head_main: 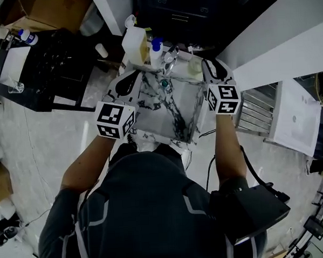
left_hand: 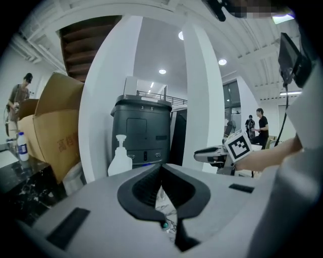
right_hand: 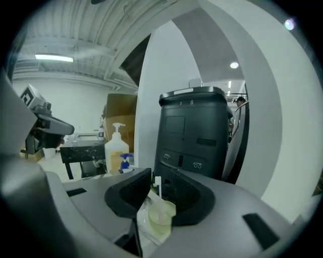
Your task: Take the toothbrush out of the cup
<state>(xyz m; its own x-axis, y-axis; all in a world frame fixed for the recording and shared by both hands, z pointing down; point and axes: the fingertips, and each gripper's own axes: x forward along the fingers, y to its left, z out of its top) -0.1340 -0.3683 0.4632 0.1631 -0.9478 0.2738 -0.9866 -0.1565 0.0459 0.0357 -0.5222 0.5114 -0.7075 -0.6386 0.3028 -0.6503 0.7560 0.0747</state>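
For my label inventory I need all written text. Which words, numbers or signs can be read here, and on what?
Nothing can be read with certainty.
Cardboard box: red print, too blurred.
Pump bottle: yellowish label, too small.
Dark cabinet: two white characters near its top, too small.

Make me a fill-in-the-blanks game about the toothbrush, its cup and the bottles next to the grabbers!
1. The white toothbrush stands in a pale see-through plastic ____.
2. The gripper with open jaws right by that cup is the person's ____ one.
3. The small bottle beside the big white pump bottle has a ____ cap.

Missing words: cup; right; blue.
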